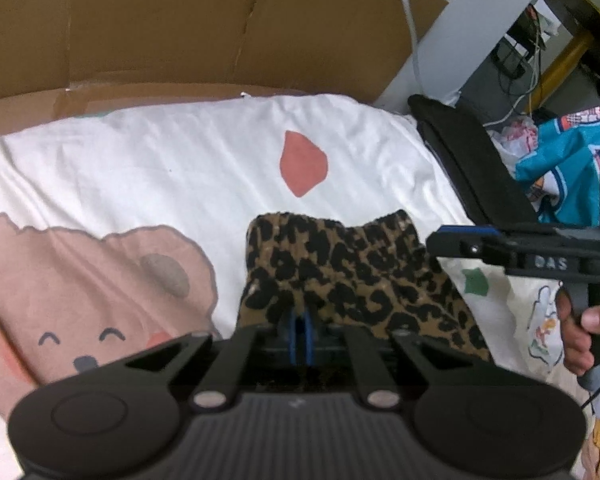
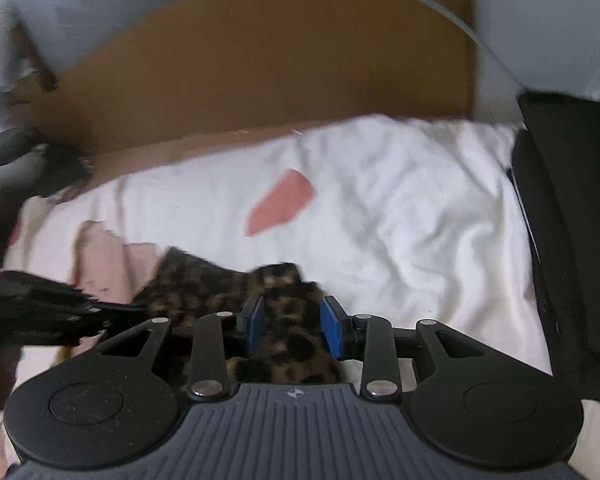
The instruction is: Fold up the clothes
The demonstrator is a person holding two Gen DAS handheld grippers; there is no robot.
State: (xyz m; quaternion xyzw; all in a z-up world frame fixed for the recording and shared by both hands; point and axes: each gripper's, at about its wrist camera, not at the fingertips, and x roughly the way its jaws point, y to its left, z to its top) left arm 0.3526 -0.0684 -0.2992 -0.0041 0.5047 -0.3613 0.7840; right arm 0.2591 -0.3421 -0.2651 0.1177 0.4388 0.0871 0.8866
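A leopard-print garment [image 1: 352, 276] lies bunched on a white bedsheet [image 1: 180, 152] with a pink bear print. My left gripper [image 1: 300, 330] is shut on the near edge of the garment, its blue pads pinched together. In the right wrist view, my right gripper [image 2: 292, 326] is open, its blue pads [image 2: 256, 322] spread on either side of a fold of the garment [image 2: 288, 344]. The right gripper also shows side-on in the left wrist view [image 1: 452, 240], above the garment's right side. That view is blurred.
A brown cardboard sheet [image 1: 160, 28] stands behind the bed. A black chair [image 1: 468, 160] stands at the bed's right edge, with a teal jersey [image 1: 568, 164] beyond it. A white cable [image 1: 410, 16] hangs at the back. A dark item [image 2: 24, 160] lies at the far left.
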